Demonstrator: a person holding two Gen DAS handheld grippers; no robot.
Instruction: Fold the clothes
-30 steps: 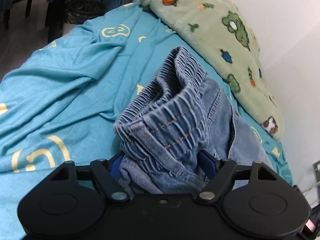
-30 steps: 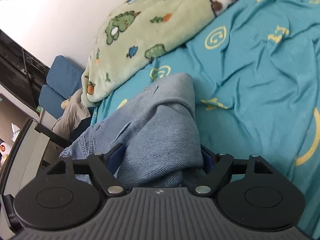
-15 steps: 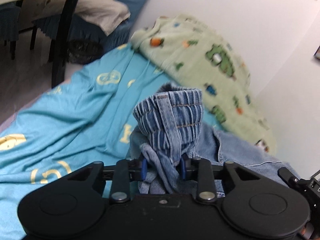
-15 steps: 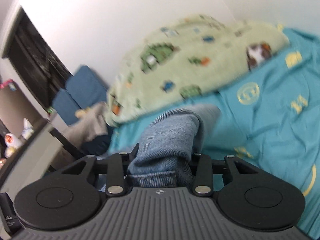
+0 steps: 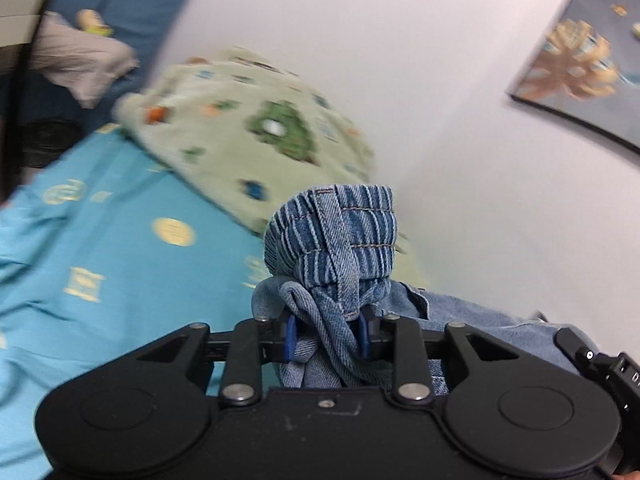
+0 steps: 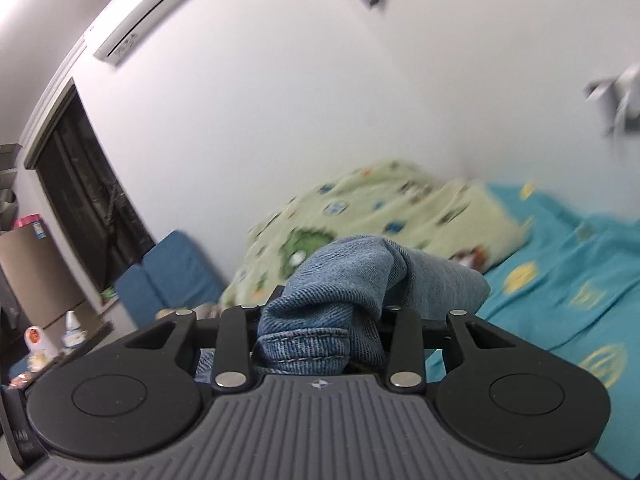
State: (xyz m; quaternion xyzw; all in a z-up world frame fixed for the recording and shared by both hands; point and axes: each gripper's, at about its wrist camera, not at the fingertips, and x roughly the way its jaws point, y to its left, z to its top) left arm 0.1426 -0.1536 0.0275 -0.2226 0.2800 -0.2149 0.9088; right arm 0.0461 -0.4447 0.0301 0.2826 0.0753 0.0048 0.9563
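Item: denim trousers (image 5: 332, 240), lifted clear above the teal bedsheet (image 5: 100, 248).
Left gripper (image 5: 326, 338): clamped on the bunched elastic waistband.
Right gripper (image 6: 320, 334): clamped on a hemmed denim edge (image 6: 304, 338), probably a leg end.
Handling, as I judge it: raise both ends evenly, pull the cloth taut, then lay it flat well short of the green fleece blanket (image 6: 372, 208) at the far wall.
Not visible: the cloth between the grips, how it hangs, any twist; the background is motion-blurred.
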